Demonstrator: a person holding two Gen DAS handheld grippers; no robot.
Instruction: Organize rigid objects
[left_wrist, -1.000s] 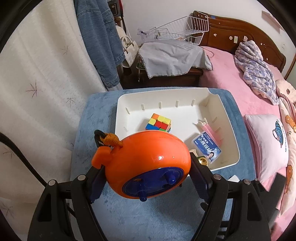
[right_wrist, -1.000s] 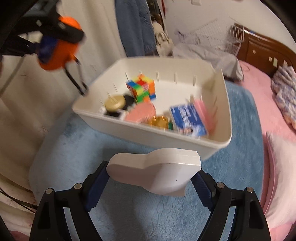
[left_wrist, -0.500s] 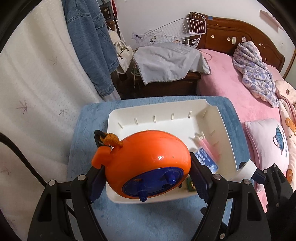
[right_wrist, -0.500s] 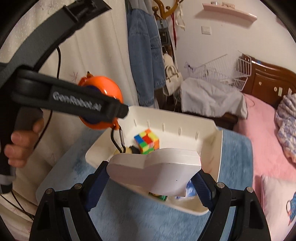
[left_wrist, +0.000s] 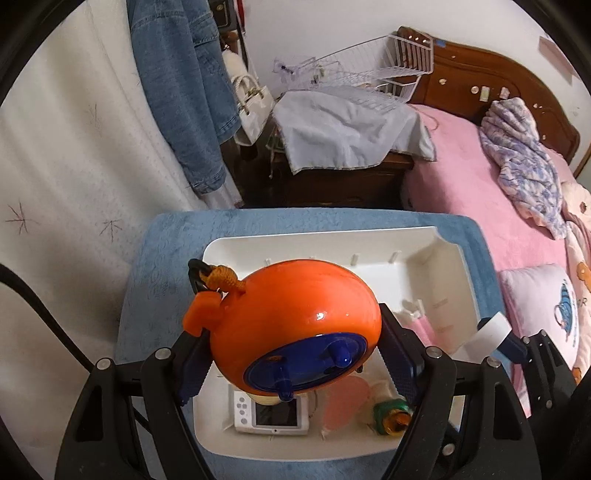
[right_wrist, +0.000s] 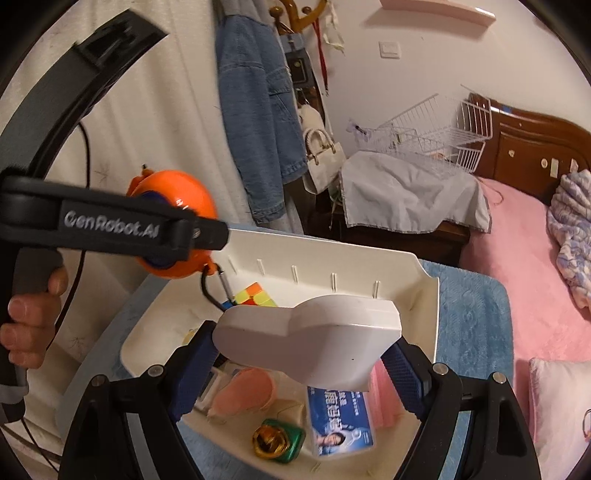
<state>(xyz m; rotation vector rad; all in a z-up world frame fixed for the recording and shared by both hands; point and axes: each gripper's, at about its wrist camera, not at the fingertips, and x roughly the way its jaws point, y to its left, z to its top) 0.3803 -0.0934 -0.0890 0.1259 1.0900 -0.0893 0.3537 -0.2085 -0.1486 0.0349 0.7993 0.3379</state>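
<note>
The left gripper (left_wrist: 295, 354) is pinching a round orange toy (left_wrist: 295, 325) with a blue face, one pad on each side. The right gripper (right_wrist: 306, 354) is pinching a flat white plastic piece (right_wrist: 314, 339) the same way. Both things hang over the white bin (left_wrist: 454, 280), which sits below and just ahead of the fingers. The orange toy looks hard, shiny and slippery, so it could slide out; holding it across its widest part seems best. The white piece looks stiff and light, and its flat sides are good to hold. Down in the bin lie a color cube (right_wrist: 255, 295) and a blue card (right_wrist: 340, 424).
</note>
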